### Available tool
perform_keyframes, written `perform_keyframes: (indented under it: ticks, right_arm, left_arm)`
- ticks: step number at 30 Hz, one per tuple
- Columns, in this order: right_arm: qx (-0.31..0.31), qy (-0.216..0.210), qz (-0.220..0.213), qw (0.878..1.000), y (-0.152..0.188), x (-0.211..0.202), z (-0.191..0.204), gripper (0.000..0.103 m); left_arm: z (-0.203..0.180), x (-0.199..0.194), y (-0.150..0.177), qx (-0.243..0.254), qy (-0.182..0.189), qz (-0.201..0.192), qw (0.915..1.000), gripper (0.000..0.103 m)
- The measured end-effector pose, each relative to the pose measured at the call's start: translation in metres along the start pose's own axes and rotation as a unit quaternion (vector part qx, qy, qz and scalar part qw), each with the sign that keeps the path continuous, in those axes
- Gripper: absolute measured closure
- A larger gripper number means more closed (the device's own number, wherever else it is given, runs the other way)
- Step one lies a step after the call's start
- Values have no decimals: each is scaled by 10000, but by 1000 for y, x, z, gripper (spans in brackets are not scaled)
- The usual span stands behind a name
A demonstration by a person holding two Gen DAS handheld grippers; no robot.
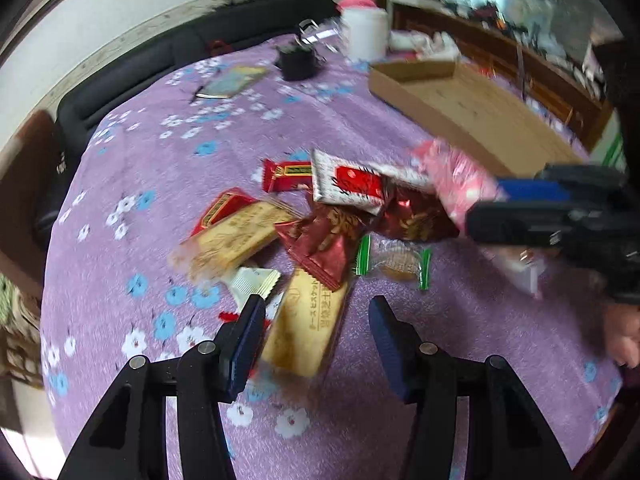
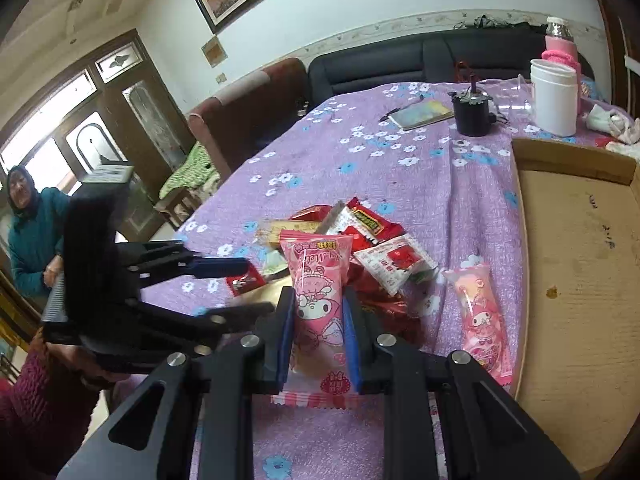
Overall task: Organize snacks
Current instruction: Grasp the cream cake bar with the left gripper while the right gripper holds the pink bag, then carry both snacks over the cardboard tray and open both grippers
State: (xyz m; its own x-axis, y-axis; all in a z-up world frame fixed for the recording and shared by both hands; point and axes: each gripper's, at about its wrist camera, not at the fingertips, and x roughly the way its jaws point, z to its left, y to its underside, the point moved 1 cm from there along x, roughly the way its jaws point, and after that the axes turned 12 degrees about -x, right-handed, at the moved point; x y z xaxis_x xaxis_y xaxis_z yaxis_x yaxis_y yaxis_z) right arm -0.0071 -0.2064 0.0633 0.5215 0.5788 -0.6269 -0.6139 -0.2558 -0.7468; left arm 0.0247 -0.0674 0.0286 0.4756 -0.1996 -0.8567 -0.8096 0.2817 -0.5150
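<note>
A loose pile of snack packets (image 1: 320, 216) lies on the purple flowered cloth. My right gripper (image 2: 318, 300) is shut on a pink cartoon-print packet (image 2: 316, 264), held above the pile; the same gripper (image 1: 480, 204) and packet (image 1: 452, 176) show at the right of the left wrist view. A second pink packet (image 2: 480, 312) lies next to the cardboard tray (image 2: 580, 260). My left gripper (image 1: 316, 312) hangs open over the near side of the pile. A tan biscuit packet (image 1: 308, 320) lies between its fingers, close to the left pad (image 1: 244, 344).
The shallow cardboard tray (image 1: 460, 96) has a bare floor. Beyond it stand a white jar (image 2: 554, 96), a pink bottle (image 2: 560, 44), a black pot (image 2: 472, 116) and a notebook (image 2: 420, 114). A dark sofa (image 2: 400, 64) lines the wall. A person (image 2: 32, 232) sits at far left.
</note>
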Motion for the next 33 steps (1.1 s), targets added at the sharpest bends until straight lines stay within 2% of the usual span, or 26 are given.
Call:
perform_keyframes:
  ticks: [4,6,8,12,16,21,26,33]
  right_arm:
    - [87,-37,-85,9999,-2,-5,-3,81]
    - [153,-67,-112,9998,-3,-6,-6,81]
    - [206,-82,-144,9997,-4,-7,-9,81]
    - [256,-52,-137,9996,-4,-7,-12,81]
    - [282,-41,-145,9995,-4,-7,-13,81]
    - [289,-42,-147,9995,-4,-7,-15,81]
    - [334,6,-203,9992,-6,-9,-18,81]
    - [543,202,-310,9978,-9,-20,-38,81]
  left_arm:
    - [-1,14,0,134,-95,177,9997,46]
    - [0,17,2,117,19,240,9996,54]
    - [1,20,3,44,22,205,9998,66]
    - [-1,16,12,-142,-10,82,9999,67]
    - [0,3,30,-638,29,-41,9980,68]
    - [4,-21,45,-1260,500,-273,9904,68]
    - [0,-38,36,-1413,717,-536,9859,68]
    - [-21,-44,7,-1373,955,-729,9832,68]
